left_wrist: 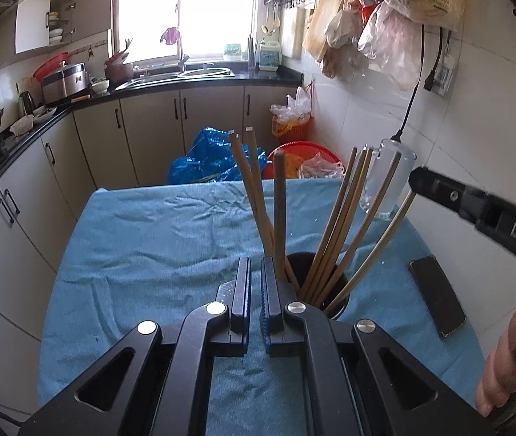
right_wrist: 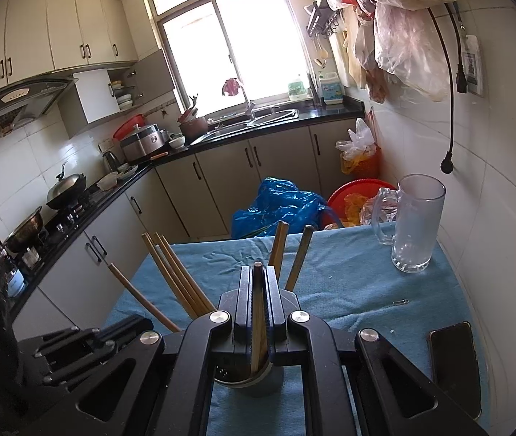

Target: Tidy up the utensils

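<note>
A dark round utensil holder (left_wrist: 341, 301) stands on the blue towel (left_wrist: 156, 239) and holds several wooden chopsticks (left_wrist: 334, 218). My left gripper (left_wrist: 255, 265) sits just left of the holder, its jaws close together with a thin gap and nothing between them. My right gripper (right_wrist: 258, 276) is above the holder (right_wrist: 247, 381) and is shut on one chopstick (right_wrist: 258, 312), whose lower end is inside the holder. In the left wrist view the right gripper (left_wrist: 412, 181) reaches in from the right and grips the top of that chopstick (left_wrist: 378, 247).
A clear glass mug (right_wrist: 418, 218) stands at the table's far right corner. A black phone (left_wrist: 436, 296) lies on the towel at the right, also in the right wrist view (right_wrist: 456, 359). A small clip (right_wrist: 400, 302) lies nearby. Blue bag (left_wrist: 214, 160) and red baskets (left_wrist: 305, 150) stand beyond the table.
</note>
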Demonstrator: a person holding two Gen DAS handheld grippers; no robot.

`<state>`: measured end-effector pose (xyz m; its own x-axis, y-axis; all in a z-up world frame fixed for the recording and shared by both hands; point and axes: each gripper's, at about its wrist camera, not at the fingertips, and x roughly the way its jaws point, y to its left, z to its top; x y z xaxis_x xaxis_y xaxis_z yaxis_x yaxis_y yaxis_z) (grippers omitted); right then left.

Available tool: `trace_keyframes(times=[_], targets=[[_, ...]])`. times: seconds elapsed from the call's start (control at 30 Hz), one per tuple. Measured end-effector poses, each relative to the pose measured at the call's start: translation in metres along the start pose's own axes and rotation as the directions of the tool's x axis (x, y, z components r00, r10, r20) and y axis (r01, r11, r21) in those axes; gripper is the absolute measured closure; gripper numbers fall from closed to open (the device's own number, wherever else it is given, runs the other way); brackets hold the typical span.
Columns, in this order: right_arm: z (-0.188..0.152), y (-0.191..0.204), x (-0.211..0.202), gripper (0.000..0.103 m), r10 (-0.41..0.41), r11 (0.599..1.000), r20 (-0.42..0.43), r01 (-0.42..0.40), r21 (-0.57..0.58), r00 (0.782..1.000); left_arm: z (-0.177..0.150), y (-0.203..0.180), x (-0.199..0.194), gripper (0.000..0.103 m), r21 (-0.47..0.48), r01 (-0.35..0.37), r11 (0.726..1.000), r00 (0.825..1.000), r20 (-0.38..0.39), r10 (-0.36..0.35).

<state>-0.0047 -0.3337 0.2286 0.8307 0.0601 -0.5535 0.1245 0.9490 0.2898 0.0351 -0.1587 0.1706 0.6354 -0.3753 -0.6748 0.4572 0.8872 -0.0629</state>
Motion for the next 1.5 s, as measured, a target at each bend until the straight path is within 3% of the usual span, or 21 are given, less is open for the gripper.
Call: trace_keyframes(times=[0.5,1.0,1.1,1.17,1.33,1.5], targets=[[-0.003,-0.005,-0.001,0.096,-0.019,1.000,0.002,0.019,0.022,1.000,-0.012,0.007,0.002,0.098,-0.029,0.006,1.000,0.999,-0.040,-0.007],[-0.001,-0.003,-0.003,0.096,-0.023,0.999,0.005,0.023,0.038,1.000,-0.027,0.013,-0.025,0.098,-0.037,-0.003,0.999,1.000,-0.017,0.003],[0.000,0.000,-0.006,0.083,-0.019,0.999,0.010,0.019,0.036,1.000,-0.031,0.016,-0.031,0.097,-0.052,-0.003,0.999,1.000,-0.018,0.002],[0.001,0.001,-0.010,0.061,-0.019,0.999,0.023,0.018,0.037,1.000,-0.032,0.018,-0.034,0.095,-0.059,-0.004,0.998,1.000,-0.020,0.003],[0.005,0.007,-0.020,0.057,-0.026,0.999,0.045,0.025,0.026,0.999,-0.037,0.021,-0.042,0.077,-0.080,-0.009,0.997,1.000,-0.014,0.008],[0.007,0.011,-0.033,0.052,-0.027,0.999,0.063,0.025,0.024,0.998,-0.043,0.025,-0.053,0.070,-0.107,-0.012,0.994,1.000,-0.008,0.011]])
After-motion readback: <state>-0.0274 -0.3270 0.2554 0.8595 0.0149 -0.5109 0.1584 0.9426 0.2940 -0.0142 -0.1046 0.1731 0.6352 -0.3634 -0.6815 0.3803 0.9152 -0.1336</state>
